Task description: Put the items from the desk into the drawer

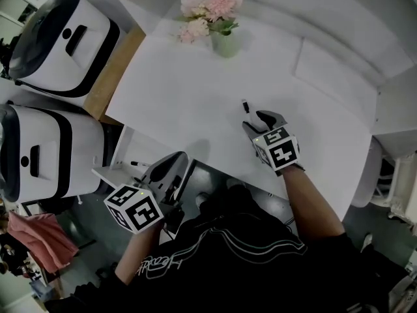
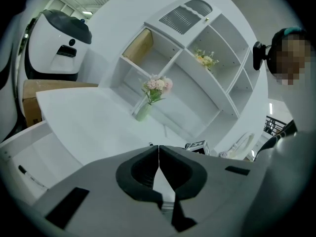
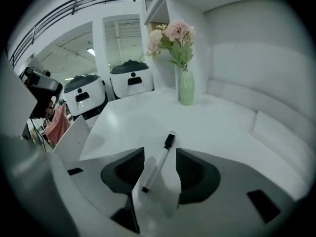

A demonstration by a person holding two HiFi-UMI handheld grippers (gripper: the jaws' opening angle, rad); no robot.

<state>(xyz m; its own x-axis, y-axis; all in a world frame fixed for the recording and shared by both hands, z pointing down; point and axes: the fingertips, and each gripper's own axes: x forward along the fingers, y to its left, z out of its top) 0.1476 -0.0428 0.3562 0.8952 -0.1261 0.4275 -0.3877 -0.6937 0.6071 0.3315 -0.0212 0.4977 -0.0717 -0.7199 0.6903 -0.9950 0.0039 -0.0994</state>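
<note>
Two handheld grippers sit nearest. At seven o'clock the left gripper [image 1: 171, 167], jaws clenched on nothing, hangs just beside the open white drawer [image 1: 112, 173], where a small dark pen [image 1: 137, 164] lies. Toward three o'clock the right gripper [image 1: 259, 119] stands released wide over the white desk [image 1: 189, 96], a slim white marker with a black cap [image 3: 158, 162] lying on the desk between its jaws, clear of both. Far back at twelve stands a pale green vase of pink flowers [image 1: 226, 44].

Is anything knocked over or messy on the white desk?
Nothing stands out. The flower vase stands upright, and the marker lies flat on the desk between the right tongs, which are open.
</note>
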